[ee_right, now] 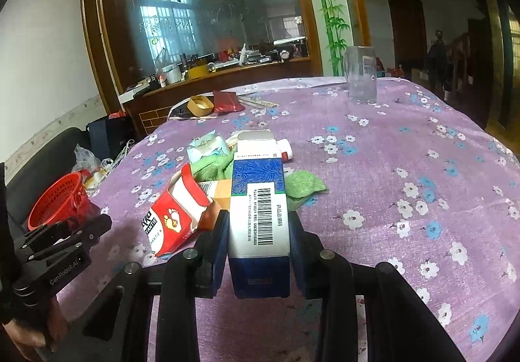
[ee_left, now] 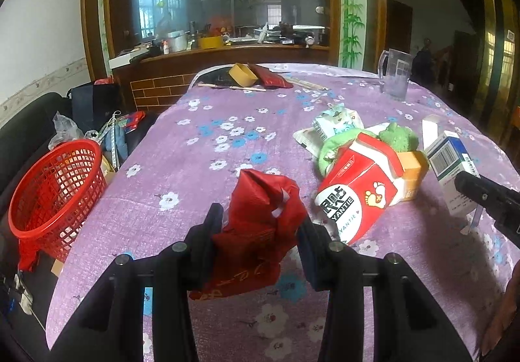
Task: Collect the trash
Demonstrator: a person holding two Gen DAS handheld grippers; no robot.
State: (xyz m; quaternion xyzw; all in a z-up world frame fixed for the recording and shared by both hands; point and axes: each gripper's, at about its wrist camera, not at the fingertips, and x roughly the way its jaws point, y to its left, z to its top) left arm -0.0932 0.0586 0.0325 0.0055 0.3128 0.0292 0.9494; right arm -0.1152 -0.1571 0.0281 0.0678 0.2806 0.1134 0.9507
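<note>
My left gripper (ee_left: 260, 225) is shut on a crumpled red plastic bag (ee_left: 256, 219), held above the purple flowered tablecloth (ee_left: 182, 173). My right gripper (ee_right: 258, 225) is shut on a blue and white carton (ee_right: 258, 209) with a barcode, its top flap open; that carton (ee_left: 450, 167) also shows at the right of the left wrist view. Between the two lies a heap of trash: a red and white box (ee_left: 354, 196) tipped on its side, an orange box (ee_left: 412, 173), green cloth (ee_left: 398, 134) and a white packet (ee_left: 334, 124). A red mesh basket (ee_left: 57, 196) stands off the table's left edge.
At the table's far end are a clear plastic jug (ee_left: 395, 74), a tan round box (ee_left: 242, 74), a dark red pouch (ee_left: 269, 75) and wooden sticks (ee_left: 230, 87). Bags and clutter (ee_left: 97, 108) sit by the basket. A wooden counter with a mirror (ee_left: 227, 4) stands behind.
</note>
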